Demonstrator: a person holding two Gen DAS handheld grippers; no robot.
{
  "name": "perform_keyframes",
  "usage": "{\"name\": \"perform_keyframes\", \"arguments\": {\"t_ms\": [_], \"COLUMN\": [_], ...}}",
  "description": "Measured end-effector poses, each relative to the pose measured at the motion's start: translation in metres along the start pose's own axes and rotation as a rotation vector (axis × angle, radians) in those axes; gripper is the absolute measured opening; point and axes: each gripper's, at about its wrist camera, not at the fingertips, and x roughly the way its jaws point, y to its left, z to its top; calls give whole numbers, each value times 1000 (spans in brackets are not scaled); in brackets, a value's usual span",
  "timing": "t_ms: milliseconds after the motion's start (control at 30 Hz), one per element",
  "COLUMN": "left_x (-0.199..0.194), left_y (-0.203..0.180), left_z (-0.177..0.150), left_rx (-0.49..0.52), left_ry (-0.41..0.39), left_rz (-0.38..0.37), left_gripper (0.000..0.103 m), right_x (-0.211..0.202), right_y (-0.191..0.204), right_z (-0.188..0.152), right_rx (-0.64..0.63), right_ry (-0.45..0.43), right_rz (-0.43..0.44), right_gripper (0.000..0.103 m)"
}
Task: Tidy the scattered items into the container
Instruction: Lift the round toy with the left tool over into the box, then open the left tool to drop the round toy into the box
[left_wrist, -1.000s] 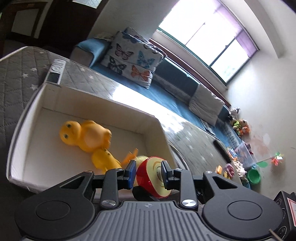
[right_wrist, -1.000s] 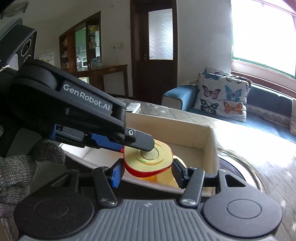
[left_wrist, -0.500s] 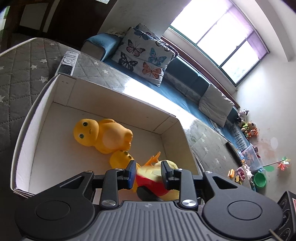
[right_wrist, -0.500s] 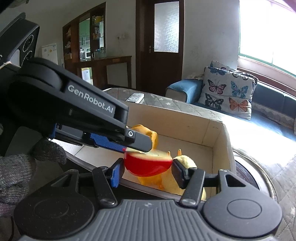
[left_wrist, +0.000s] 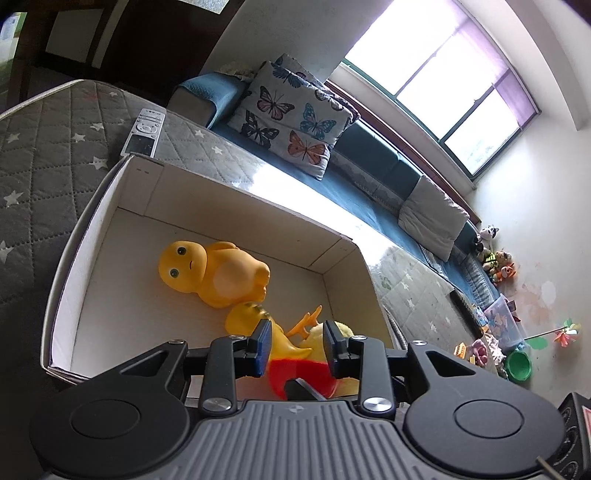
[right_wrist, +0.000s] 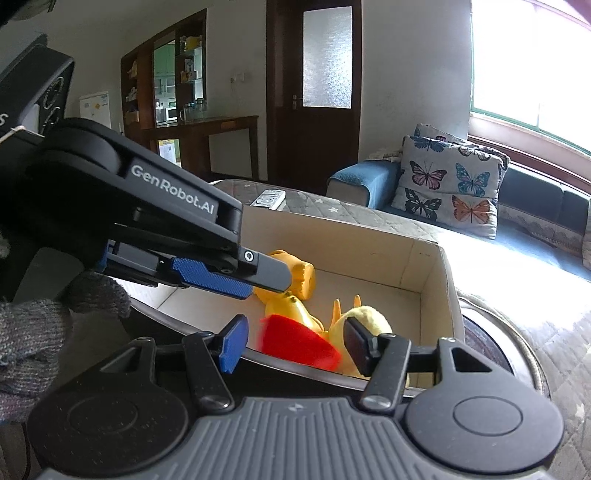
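The left gripper hangs over the near end of the white cardboard box, its 2 blue-padded fingers spread apart with nothing clamped between them. Below the gap a red toy apple half shows as a motion-blurred red patch, clear of both pads, low against the yellow toys at the near wall of the box; whether it has settled on them cannot be told. In the right wrist view the same apple half is a smeared red wedge between the right gripper's own fingers, touching neither pad; these jaws are also parted and hold nothing. The left gripper reaches in from the left above it, marked GenRobot.AI, held by a hand in a grey knit glove.

Inside the box lie 3 yellow toys: a round-headed yellow figure on its back near the middle, a smaller glossy yellow duck just beside it, and a pale fuzzy yellow chick with orange feet against the right wall. The box sits on a grey quilted cover with white stars. A silver remote control lies just beyond the box's far corner. A butterfly-print cushion leans on the blue sofa behind
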Motion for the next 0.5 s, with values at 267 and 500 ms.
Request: {"name": "perform_keyframes", "arguments": {"t_ms": [267, 500], "left_x": [-8, -11], "left_y": [-5, -10], "left_z": [-3, -12], "left_rx": [14, 25], "left_ry": [-5, 8], "left_rz": [-7, -7], "left_gripper": [33, 33], "right_x": [-8, -26], "right_y": [-1, -5], "right_z": [-2, -11], "right_rx": [-5, 0], "right_ry": [-4, -8], "right_rz": [0, -15], "right_gripper": [62, 63]}}
